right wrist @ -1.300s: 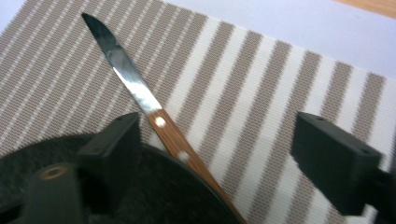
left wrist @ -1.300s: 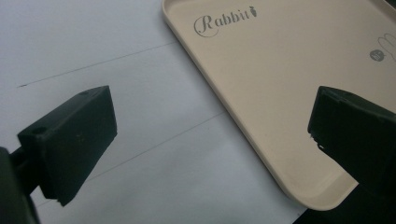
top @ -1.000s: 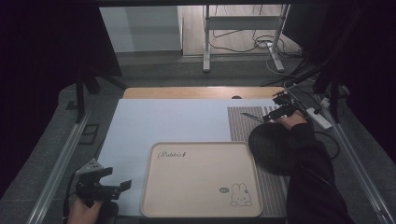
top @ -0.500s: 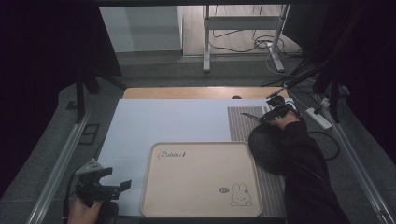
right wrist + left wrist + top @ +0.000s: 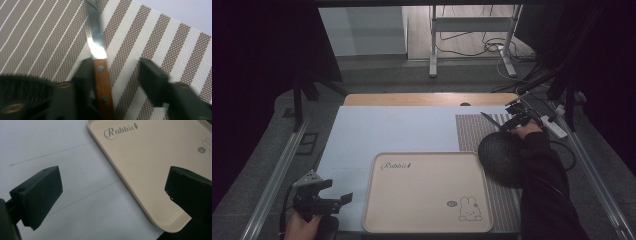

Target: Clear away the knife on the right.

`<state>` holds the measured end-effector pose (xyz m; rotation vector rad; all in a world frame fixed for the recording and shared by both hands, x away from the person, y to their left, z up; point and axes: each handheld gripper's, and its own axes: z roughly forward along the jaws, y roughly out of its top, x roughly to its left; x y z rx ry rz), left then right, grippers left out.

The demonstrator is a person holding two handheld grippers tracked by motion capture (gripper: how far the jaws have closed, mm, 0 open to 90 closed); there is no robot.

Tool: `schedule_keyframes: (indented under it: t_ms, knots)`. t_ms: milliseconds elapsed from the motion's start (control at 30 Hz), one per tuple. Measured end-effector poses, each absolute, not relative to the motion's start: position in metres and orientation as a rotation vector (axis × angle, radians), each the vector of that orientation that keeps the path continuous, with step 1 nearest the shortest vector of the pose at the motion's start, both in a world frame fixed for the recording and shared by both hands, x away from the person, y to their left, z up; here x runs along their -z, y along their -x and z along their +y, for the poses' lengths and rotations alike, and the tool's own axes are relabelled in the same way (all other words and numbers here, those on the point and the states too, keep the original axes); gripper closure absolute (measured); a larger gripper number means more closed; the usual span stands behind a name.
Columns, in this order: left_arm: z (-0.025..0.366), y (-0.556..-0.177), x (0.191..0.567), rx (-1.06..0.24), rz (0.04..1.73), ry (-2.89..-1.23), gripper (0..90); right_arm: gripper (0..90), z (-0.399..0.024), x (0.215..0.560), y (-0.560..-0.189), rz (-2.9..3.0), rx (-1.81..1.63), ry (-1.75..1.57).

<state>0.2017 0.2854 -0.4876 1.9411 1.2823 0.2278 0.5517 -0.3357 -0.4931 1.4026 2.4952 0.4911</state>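
Currently right gripper (image 5: 117, 75) is hovering over the striped placemat (image 5: 155, 40), jaws spread, knife (image 5: 98, 62) lying between them, wooden handle against one jaw. Left gripper (image 5: 112, 195) is sitting at the table's near-left corner beside the beige tray (image 5: 427, 192), jaws spread, holding nothing.

A beige tray (image 5: 427, 195) printed with "Rabbit" and a small rabbit drawing lies empty on the pale tabletop (image 5: 397, 130), at its near edge. Just right of it a striped placemat (image 5: 469, 131) carries a dark round object (image 5: 502, 157). At the mat's far right corner the right tongs (image 5: 504, 122) sit low beside a knife (image 5: 490, 121), whose blade points left. The left tongs (image 5: 339, 194) hang off the tray's near-left corner, jaws apart.
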Motion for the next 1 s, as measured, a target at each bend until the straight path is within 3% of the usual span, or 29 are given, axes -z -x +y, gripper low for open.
schedule_keyframes:
  t_ms: [100, 1000]
  knots:
    - [0.285, -0.202, 0.488, -0.228, 1.282, -1.941, 1.5, 75.9, -0.339, 0.491, -0.549, 2.529, -0.496, -1.372]
    - [0.285, -0.202, 0.487, -0.23, 1.283, -1.943, 1.6, 77.4, -0.387, 0.48, -0.542, 2.45, -0.554, -1.396]
